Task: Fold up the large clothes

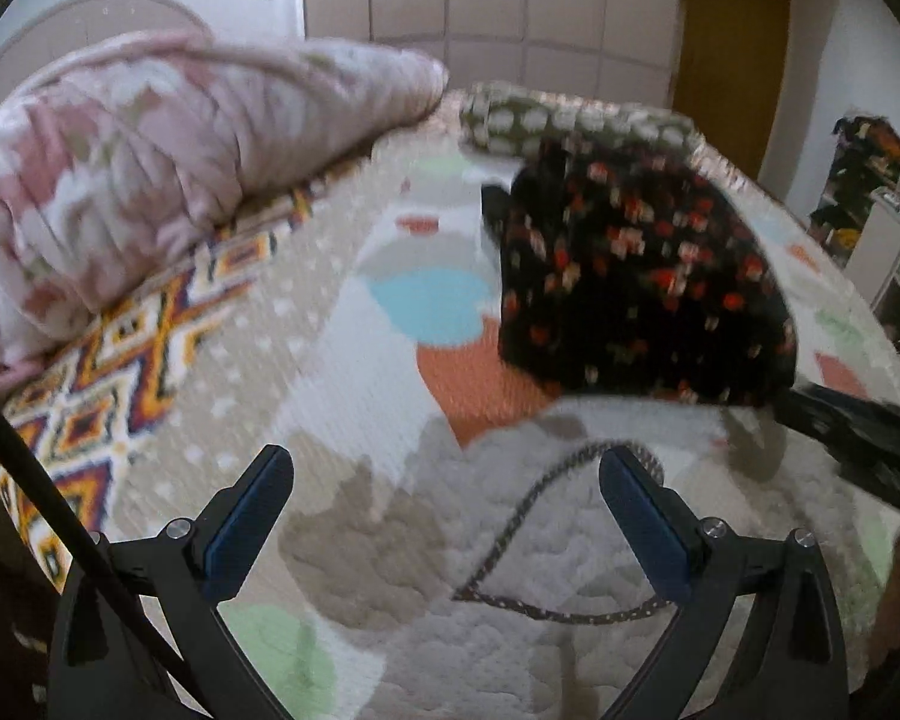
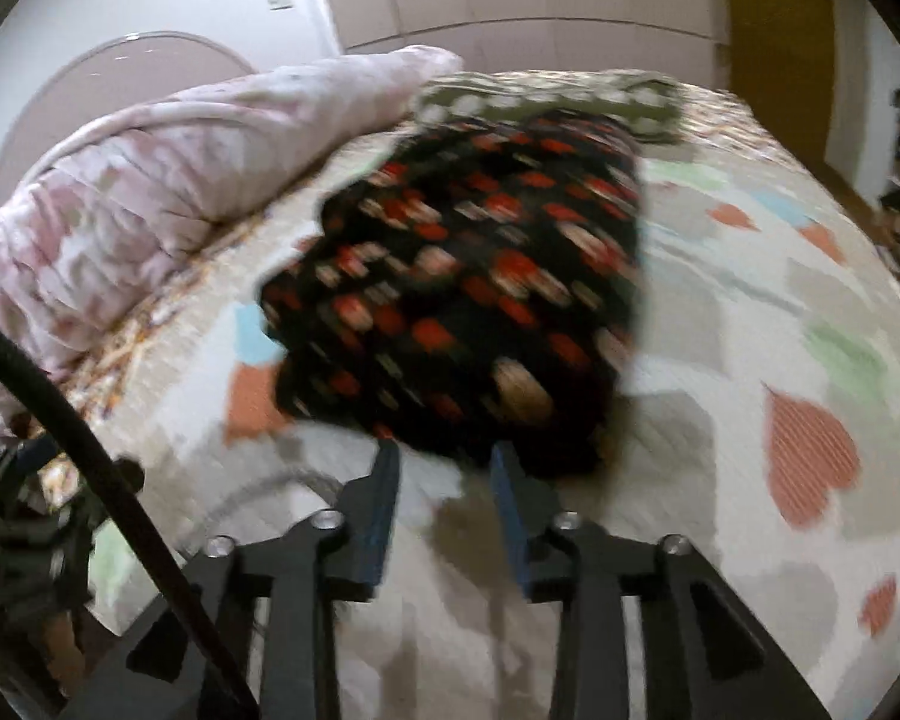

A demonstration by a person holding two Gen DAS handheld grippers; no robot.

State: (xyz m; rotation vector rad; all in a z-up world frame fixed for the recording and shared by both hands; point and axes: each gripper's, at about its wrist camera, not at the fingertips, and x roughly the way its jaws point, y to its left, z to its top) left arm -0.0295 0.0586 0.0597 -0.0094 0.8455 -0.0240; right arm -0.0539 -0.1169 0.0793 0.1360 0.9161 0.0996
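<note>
bed [image 1: 342, 324] with heart-print quilt, pink floral duvet [image 1: 150, 168] bunched at the head, wardrobe wall behind.
black red-flowered folded garment [image 2: 468, 288] mid-bed; right side bare. left gripper [image 1: 444, 480] spread, empty; right gripper [image 2: 444, 462] parted at garment's near edge.

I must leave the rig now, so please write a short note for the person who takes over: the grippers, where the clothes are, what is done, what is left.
Left gripper: open, empty, above the bedcover, near a thin dotted strap.
Right gripper: jaws apart, nothing between them, tips at the near edge of the black flowered garment.
The garment lies as a compact bundle on the bed; the picture is blurred, so how neat the fold is I cannot tell. An olive dotted cloth lies behind it, a pink duvet beside it.
Left: check the fold, then take the next piece.
</note>
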